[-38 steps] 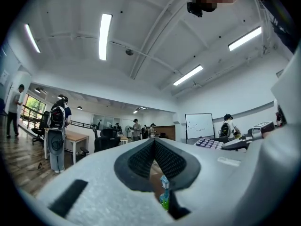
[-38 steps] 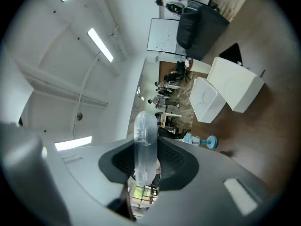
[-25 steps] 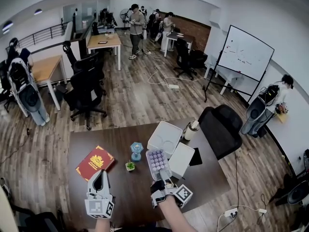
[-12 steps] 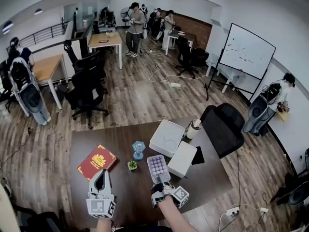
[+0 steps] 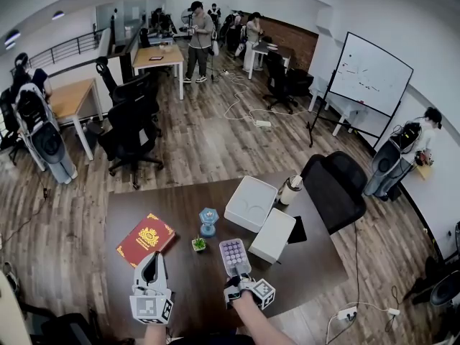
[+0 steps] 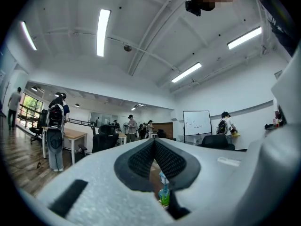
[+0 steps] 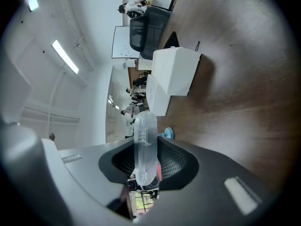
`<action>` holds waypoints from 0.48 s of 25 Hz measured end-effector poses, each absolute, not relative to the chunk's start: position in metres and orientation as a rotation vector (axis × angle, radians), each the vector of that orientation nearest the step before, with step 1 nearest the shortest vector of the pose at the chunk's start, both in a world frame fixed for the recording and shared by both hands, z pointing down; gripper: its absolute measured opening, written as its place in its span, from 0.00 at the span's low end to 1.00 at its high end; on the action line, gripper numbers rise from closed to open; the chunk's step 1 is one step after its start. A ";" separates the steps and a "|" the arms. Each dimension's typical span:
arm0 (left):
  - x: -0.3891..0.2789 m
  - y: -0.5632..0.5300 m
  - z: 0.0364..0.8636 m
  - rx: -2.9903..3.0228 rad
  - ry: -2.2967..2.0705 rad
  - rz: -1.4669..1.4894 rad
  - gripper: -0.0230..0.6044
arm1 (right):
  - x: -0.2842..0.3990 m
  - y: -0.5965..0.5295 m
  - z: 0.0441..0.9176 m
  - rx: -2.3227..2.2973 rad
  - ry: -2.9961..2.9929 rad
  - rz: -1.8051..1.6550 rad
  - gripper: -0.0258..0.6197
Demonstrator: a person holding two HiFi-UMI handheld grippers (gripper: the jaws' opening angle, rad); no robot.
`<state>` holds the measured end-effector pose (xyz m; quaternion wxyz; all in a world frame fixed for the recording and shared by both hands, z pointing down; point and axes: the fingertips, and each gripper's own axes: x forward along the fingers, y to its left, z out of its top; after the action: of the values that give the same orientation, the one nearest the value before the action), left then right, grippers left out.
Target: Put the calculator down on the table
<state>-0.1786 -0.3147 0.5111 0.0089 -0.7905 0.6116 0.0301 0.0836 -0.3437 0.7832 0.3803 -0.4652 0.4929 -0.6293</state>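
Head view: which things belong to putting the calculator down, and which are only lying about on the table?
For the job:
- calculator, held in the right hand-held gripper
- brown table

Lying about:
- red book
- small potted plant
- blue ornament
- larger white box
- smaller white box
- bottle
- left hand-held gripper, shut and empty

One table (image 5: 144, 207) is counted, and one calculator (image 5: 232, 256), one red book (image 5: 146, 238), one small potted plant (image 5: 198, 244) and one blue ornament (image 5: 208, 221) are tallied. Two white boxes are logged: a larger box (image 5: 251, 203), a smaller box (image 5: 273, 236). One bottle (image 5: 290, 190) is noted. Two grippers are counted: left gripper (image 5: 151, 261), right gripper (image 5: 241, 275).
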 end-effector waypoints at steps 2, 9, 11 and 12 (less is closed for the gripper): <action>-0.181 -0.314 0.513 -2.472 1.915 0.097 0.03 | 0.086 -0.339 0.814 -1.236 1.241 -1.630 0.22; -0.188 -0.317 0.509 -2.439 1.917 0.066 0.03 | 0.092 -0.324 0.868 -1.289 1.202 -1.694 0.22; -0.192 -0.318 0.508 -2.437 1.928 0.084 0.03 | 0.090 -0.323 0.875 -1.292 1.213 -1.707 0.22; -0.193 -0.318 0.508 -2.436 1.932 0.088 0.03 | 0.089 -0.324 0.878 -1.296 1.215 -1.712 0.22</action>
<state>-0.1935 -0.3185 0.5076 0.0158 -0.7831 0.6210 0.0283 0.0892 -0.3239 0.8782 0.3307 -0.4956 0.4648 -0.6549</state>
